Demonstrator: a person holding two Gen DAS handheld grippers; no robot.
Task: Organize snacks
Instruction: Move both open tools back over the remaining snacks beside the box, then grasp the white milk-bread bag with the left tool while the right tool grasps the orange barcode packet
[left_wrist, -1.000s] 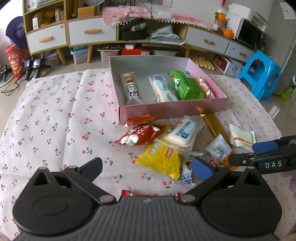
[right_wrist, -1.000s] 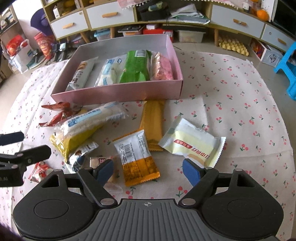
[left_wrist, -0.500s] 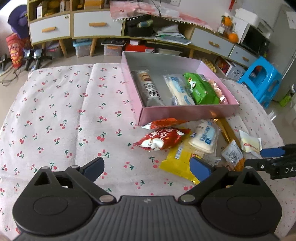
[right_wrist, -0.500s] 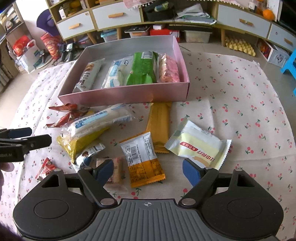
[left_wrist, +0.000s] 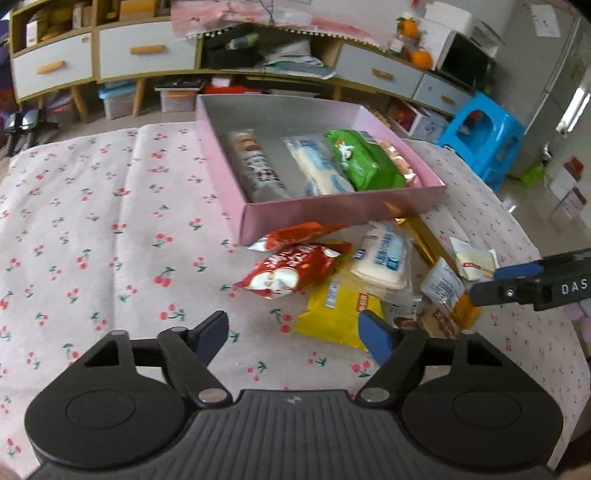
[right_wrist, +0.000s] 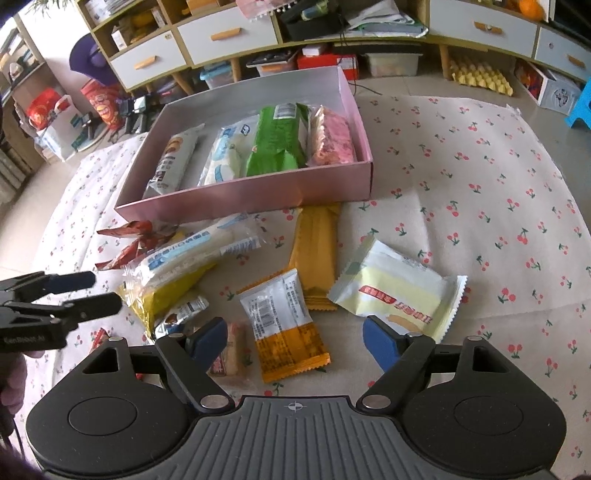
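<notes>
The left tool (left_wrist: 293, 334) has pulled back toward the lower frame, jaws wide and empty; the right tool (right_wrist: 291, 338) is likewise spread, holding nothing. The pink box (right_wrist: 243, 195) sits mid-frame, loose snacks (right_wrist: 284, 319) piled just below it on the cherry-print surface (left_wrist: 92, 236).

Soft daylight, strong fisheye bend in both views

We see even, bright light with faint shadows under the snacks; the pink box (right_wrist: 243, 197) wall shows a mild sheen, a window (left_wrist: 570, 112) glares at far right, and edges curve and blur slightly.
</notes>
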